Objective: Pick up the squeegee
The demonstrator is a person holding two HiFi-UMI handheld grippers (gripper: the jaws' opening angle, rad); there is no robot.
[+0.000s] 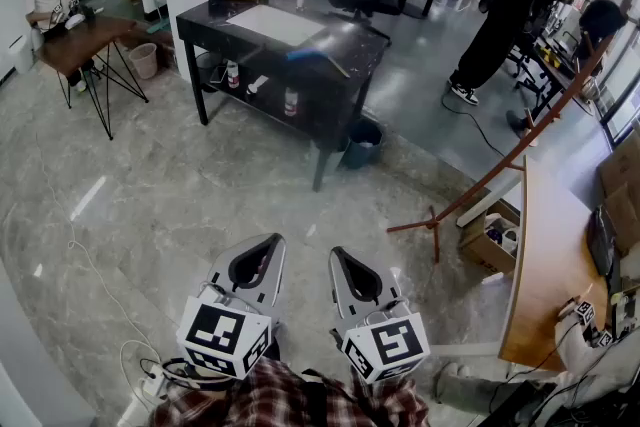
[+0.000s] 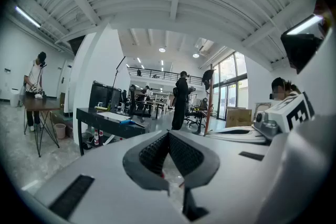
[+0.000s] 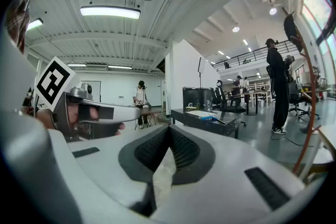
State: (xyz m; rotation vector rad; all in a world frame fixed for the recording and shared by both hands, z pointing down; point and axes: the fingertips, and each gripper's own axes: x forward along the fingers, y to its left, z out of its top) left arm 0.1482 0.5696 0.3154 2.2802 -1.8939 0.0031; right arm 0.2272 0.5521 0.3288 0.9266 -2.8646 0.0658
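Though the plaid sleeves [image 1: 300, 402] are cut off at the bottom edge, two tools show nearest: the left gripper [image 1: 271, 241] and the right gripper [image 1: 336, 255], each with jaws pressed together on nothing. Farther off, one blue-handled squeegee [image 1: 318, 58] lies on the black table [image 1: 210, 17], its blade too small to make out.

A blue bin [image 1: 362, 143] sits by the black table [image 1: 365, 43].

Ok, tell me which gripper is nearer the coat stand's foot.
Right. The right gripper is left of the coat stand, near its foot; the left gripper lies farther left.
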